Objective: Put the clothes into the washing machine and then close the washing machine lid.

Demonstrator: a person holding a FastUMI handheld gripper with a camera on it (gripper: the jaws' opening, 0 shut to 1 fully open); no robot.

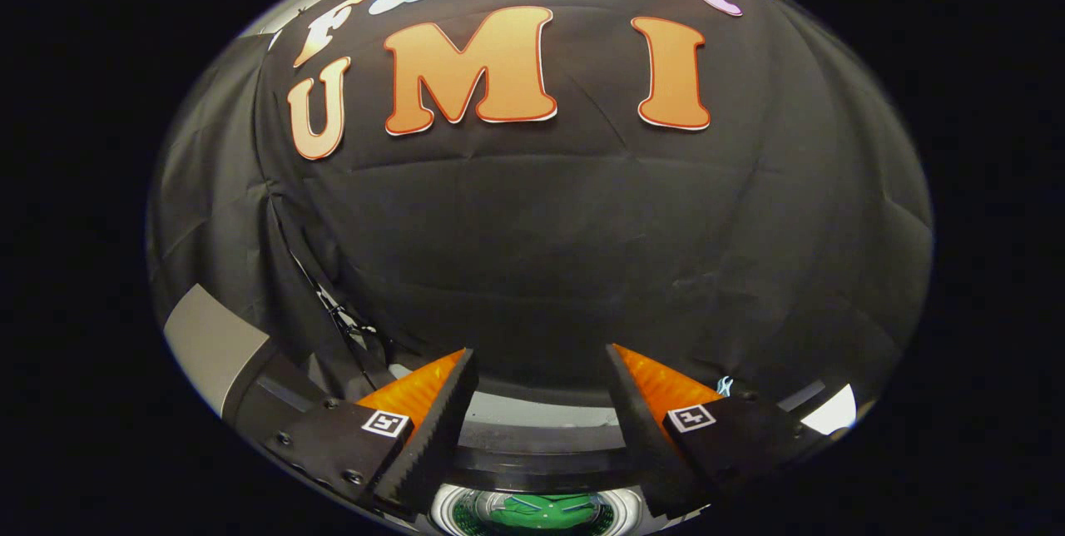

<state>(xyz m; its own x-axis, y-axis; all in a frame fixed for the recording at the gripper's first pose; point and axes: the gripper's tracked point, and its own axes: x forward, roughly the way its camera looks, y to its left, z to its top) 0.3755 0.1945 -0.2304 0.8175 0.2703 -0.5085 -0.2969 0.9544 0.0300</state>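
My gripper (pixel 541 365) is open, with a wide gap and nothing between its fingers. It points at the black cloth wall ahead. Below and between the fingers lies the washing machine's round drum opening (pixel 453 509), and a green cloth (pixel 545 511) lies inside it. The machine's grey and dark top rim (pixel 541 436) runs across just under the fingertips. Whether the lid is among the parts in sight, I cannot tell.
A grey panel (pixel 212 344) stands off to the left of the fingers, with dark cables (pixel 341 315) hanging beside it against the cloth. A bright white patch (pixel 832 411) sits to the right of the right finger.
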